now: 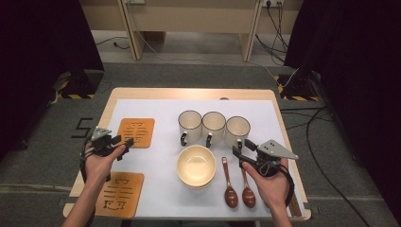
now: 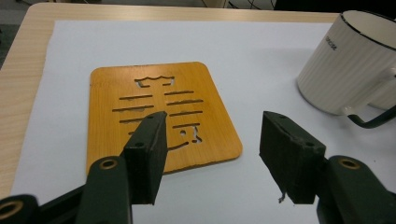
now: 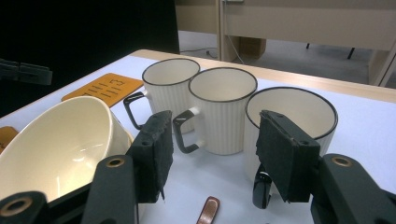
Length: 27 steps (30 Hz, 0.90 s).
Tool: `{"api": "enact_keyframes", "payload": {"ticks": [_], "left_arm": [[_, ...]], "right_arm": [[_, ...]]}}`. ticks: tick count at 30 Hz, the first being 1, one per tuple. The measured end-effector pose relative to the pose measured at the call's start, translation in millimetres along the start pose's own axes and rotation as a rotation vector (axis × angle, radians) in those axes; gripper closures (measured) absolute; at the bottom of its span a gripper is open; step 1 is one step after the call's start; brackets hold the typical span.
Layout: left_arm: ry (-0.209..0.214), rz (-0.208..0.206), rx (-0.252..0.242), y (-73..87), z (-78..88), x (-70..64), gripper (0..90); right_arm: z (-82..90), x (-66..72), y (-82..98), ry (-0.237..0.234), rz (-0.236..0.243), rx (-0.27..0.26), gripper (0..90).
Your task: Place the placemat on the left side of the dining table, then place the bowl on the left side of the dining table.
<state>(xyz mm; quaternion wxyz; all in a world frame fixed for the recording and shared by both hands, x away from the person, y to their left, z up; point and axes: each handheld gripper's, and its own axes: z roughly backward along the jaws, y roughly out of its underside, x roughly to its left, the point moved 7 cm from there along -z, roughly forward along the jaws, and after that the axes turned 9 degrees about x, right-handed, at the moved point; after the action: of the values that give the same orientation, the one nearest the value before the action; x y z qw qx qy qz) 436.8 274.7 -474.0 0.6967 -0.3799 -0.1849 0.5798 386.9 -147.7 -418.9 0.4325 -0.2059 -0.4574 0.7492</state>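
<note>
Both tongs we held open, empty: left gripper (image 1: 124, 143) by far coaster (image 1: 136, 132), right gripper (image 1: 240, 155) near rightmost mug (image 1: 237, 131).

The far-left coaster (image 2: 163, 116) looks like smooth, varnished wood with a warm orange sheen, lying on a matt white paper-like sheet (image 2: 261, 51) over the pale wood-grain tabletop (image 2: 18, 79). The three mugs (image 3: 222, 109) and the bowl (image 3: 60, 140) look like glossy cream ceramic, the mugs ribbed with dark rims. The two spoons (image 1: 231, 189) are polished dark wood; both tools' pads (image 3: 285, 154) look rough, matt black.
</note>
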Motion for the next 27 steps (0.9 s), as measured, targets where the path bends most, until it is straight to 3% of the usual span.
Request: {"api": "enact_keyframes", "payload": {"ticks": [12, 21, 27], "left_arm": [[0.055, -0.041, -0.017, -3.3, 9.5, -28.9, 38.6], [0.084, -0.059, -0.017, 0.9, 12.6, -44.3, 38.0], [0.111, -0.080, -0.037, -0.3, 20.4, -62.7, 39.0]], "right_arm": [[-5.2, -2.9, 1.6, -0.002, -0.007, 0.024, 45.7], [-3.2, -6.6, 5.3, 0.019, -0.003, 0.030, 45.6], [1.0, -7.2, 1.3, 0.044, -0.011, 0.018, 43.9]]}}
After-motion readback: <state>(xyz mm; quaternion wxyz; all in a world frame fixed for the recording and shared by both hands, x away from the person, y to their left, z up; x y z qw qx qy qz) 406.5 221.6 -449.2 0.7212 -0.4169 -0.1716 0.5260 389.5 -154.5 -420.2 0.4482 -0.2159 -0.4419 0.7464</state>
